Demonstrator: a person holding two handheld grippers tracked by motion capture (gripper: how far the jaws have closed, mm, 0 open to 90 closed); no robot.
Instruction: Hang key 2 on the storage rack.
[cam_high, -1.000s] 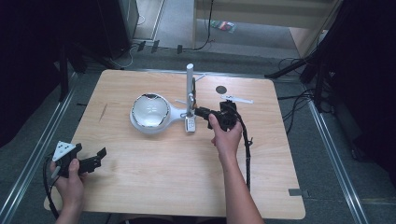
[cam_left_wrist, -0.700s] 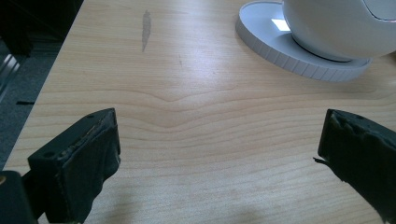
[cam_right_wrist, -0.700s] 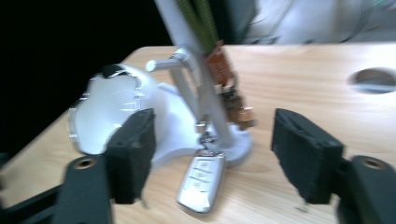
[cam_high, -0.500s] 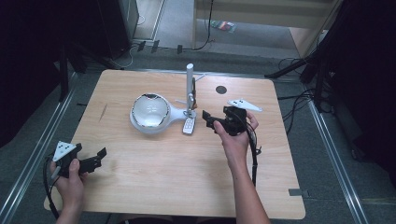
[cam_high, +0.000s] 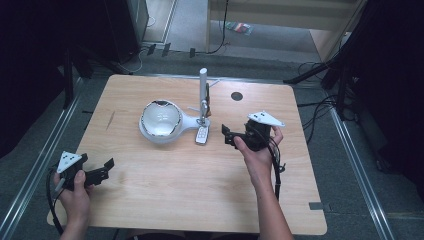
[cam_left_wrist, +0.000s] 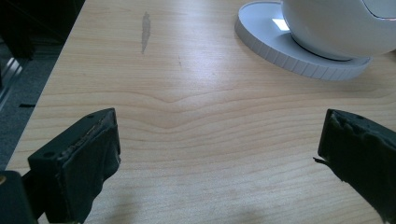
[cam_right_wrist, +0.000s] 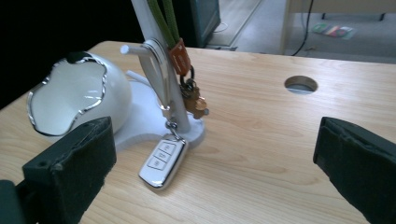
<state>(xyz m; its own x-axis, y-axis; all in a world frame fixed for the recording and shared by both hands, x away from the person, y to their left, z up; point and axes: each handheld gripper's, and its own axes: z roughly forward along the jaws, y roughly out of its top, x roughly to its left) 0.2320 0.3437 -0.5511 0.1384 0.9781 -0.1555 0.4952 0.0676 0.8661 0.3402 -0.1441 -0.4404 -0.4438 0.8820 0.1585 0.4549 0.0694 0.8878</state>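
Observation:
A white stand has an egg-shaped bowl (cam_high: 161, 120) and an upright post (cam_high: 203, 95) with pegs. A silver car key fob (cam_right_wrist: 163, 161) hangs by its ring from a peg, and its lower end rests on the table. An orange-strapped keychain (cam_right_wrist: 178, 53) with a brown charm hangs beside it. My right gripper (cam_high: 226, 136) is open and empty, a short way right of the fob (cam_high: 201, 135), with its jaws pointing at it. My left gripper (cam_high: 106, 170) is open and empty near the table's front left corner, far from the stand.
The wooden table (cam_high: 190, 200) has a round cable hole (cam_high: 237, 96) behind the right gripper. In the left gripper view the stand's ribbed white base (cam_left_wrist: 280, 46) lies far ahead. Metal rails and cables run along the floor around the table.
My right gripper has drawn back to the right and slightly nearer, away from the stand and key fob. The left gripper has stayed put.

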